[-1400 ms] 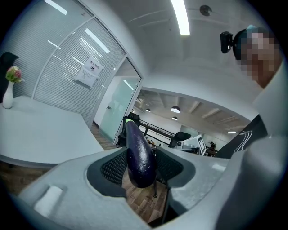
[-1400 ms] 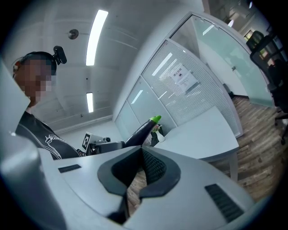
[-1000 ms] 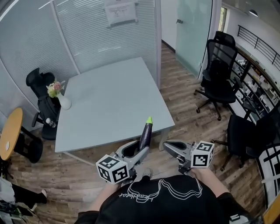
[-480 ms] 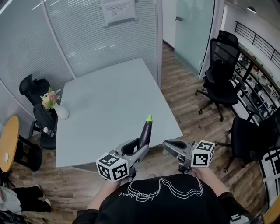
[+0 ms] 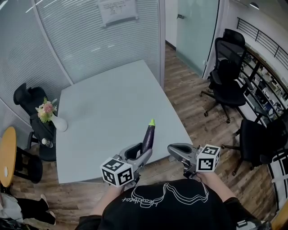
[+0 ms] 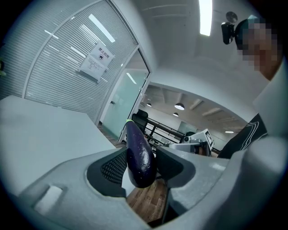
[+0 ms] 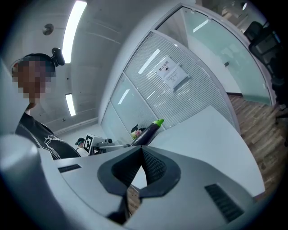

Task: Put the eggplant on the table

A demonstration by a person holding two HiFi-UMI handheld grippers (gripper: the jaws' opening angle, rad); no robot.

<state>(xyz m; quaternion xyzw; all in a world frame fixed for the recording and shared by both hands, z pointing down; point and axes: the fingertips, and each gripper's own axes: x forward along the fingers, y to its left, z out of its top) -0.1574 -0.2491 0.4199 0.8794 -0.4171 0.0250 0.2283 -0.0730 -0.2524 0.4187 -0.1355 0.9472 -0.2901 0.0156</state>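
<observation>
Beside 1 table (image 5: 103, 112), left hand-held gripper (image 5: 143, 152) pinches 1 eggplant (image 5: 148, 134); right hand-held gripper (image 5: 173, 150) is pressed together.

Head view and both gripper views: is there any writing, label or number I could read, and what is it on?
Nothing reads clearly.
Paper notice on the glass wall: print too small to read.
Black shirt: white script, upside down, illegible.
Marker cubes on the left gripper and right gripper: square patterns, no words.
</observation>
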